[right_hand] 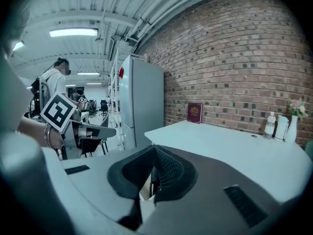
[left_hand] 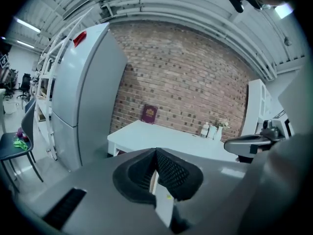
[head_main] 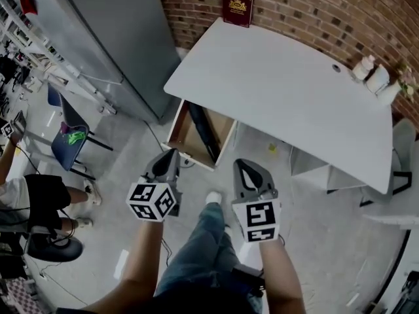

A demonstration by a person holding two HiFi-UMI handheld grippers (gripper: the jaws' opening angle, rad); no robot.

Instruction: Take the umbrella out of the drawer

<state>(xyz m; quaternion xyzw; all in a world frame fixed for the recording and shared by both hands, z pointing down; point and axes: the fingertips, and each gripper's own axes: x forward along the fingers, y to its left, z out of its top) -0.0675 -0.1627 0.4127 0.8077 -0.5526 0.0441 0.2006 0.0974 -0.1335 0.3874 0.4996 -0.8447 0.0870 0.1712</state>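
Under the near left corner of the white desk (head_main: 281, 77), a wooden drawer (head_main: 178, 131) stands pulled open. A dark folded umbrella (head_main: 204, 133) lies lengthwise inside it. My left gripper (head_main: 171, 153) hovers just in front of the drawer's near end, shut and empty. My right gripper (head_main: 241, 165) is beside it to the right, over the floor, also shut with nothing in it. In the left gripper view the left gripper (left_hand: 155, 153) points at the desk, pads together. In the right gripper view the right gripper (right_hand: 154, 148) faces the desk's corner.
A tall grey fridge (head_main: 111, 38) stands left of the desk. On the desk are a red book (head_main: 237, 7) against the brick wall and white bottles (head_main: 373, 77) at the far right. A blue chair (head_main: 69, 139) and a seated person (head_main: 33, 198) are at left.
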